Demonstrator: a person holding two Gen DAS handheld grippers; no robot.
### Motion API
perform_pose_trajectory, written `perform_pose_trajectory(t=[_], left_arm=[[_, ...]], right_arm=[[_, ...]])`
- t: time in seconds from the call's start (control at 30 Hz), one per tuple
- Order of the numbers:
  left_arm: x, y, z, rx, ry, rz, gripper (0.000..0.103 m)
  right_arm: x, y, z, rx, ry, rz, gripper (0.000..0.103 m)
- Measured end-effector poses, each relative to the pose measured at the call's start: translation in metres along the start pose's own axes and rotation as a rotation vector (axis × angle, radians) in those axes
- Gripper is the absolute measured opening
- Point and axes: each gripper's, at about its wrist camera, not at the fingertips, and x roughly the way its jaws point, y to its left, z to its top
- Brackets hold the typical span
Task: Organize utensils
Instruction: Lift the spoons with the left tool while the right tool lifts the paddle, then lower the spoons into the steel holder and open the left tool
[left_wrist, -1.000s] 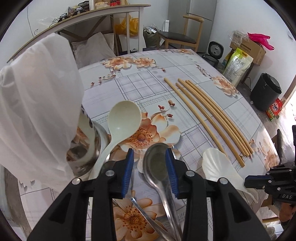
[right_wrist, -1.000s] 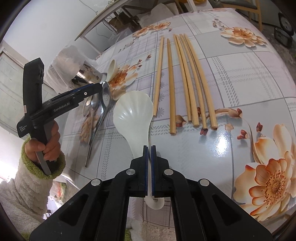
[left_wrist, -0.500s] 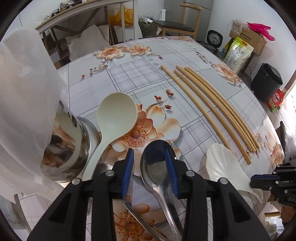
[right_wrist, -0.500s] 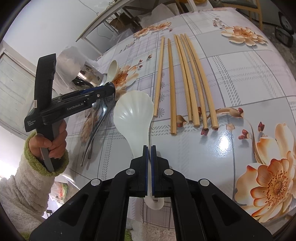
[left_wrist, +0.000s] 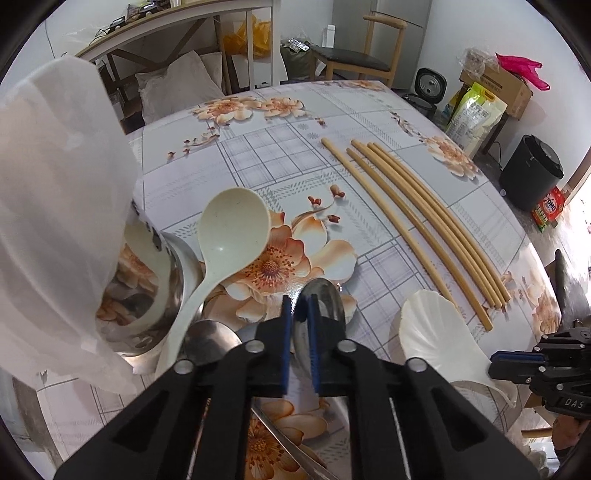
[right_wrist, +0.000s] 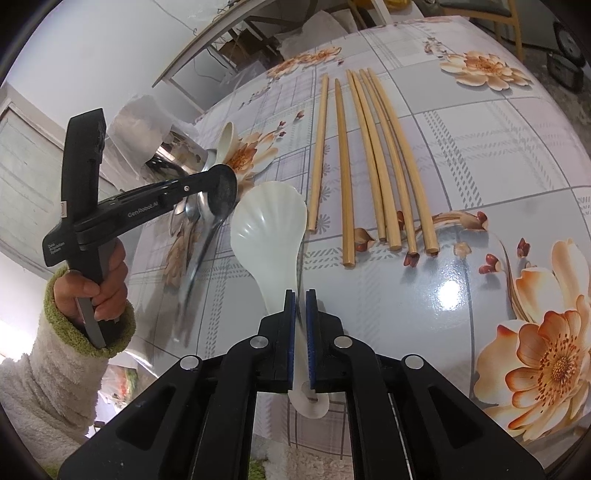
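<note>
Both grippers (left_wrist: 299, 317) (right_wrist: 300, 314) low, w/ spoons

Up close on the left gripper (left_wrist: 298, 308): matte black plastic, two thick angular arms with triangular cut-outs, round silver screws at each joint, and thin blue pads lining the inner faces of the fingers (left_wrist: 285, 332). The right gripper (right_wrist: 300, 306) is built the same way, black body, silver pivot screws, blue pads. From the right wrist view, the left tool shows side-on as a long black body with white lettering reading "GenRobot.AI" and a small white label near the rear, crossed by a tall black block. The left hand (right_wrist: 103, 291) shows bare skin, coming out of a fluffy cream sleeve (right_wrist: 48, 373) with a green cuff.
</note>
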Motion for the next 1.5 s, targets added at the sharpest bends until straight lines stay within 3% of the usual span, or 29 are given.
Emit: perform_pose_trajectory(t=[0.17,0.5,0.73,0.9,1.03,1.17,1.37,1.5], left_arm=[[-0.012,0.003,-0.005,-0.032,-0.024,0.001,0.001],[-0.029,0.017,-0.022,-0.104,-0.062,-0.036,0.001],[-0.046,0.019,-0.030,-0.116,-0.095,-0.064,0.001],[-0.054,0.024,-0.035,-0.140,-0.115,-0.080,0.001],[-0.057,0.027,-0.040,-0.159,-0.123,-0.088,0.001],[-0.064,0.027,-0.042,-0.166,-0.138,-0.085,0.001],[-0.087,0.028,-0.047,-0.179,-0.188,-0.075,0.001],[-0.114,0.030,-0.050,-0.185,-0.243,-0.061,0.001]], right_arm=[[-0.003,0.009,0.003,-0.058,-0.001,-0.002,0.038],[-0.006,0.034,0.050,-0.276,-0.059,-0.007,0.038],[0.038,0.043,0.082,-0.448,0.024,-0.046,0.038],[0.061,0.052,0.081,-0.544,0.094,-0.091,0.024],[0.066,0.061,0.072,-0.633,0.095,-0.164,0.012],[0.054,0.070,0.066,-0.663,0.056,-0.162,0.004],[0.026,0.081,0.063,-0.635,-0.017,-0.159,0.000],[-0.005,0.088,0.065,-0.594,-0.109,-0.164,0.000]])
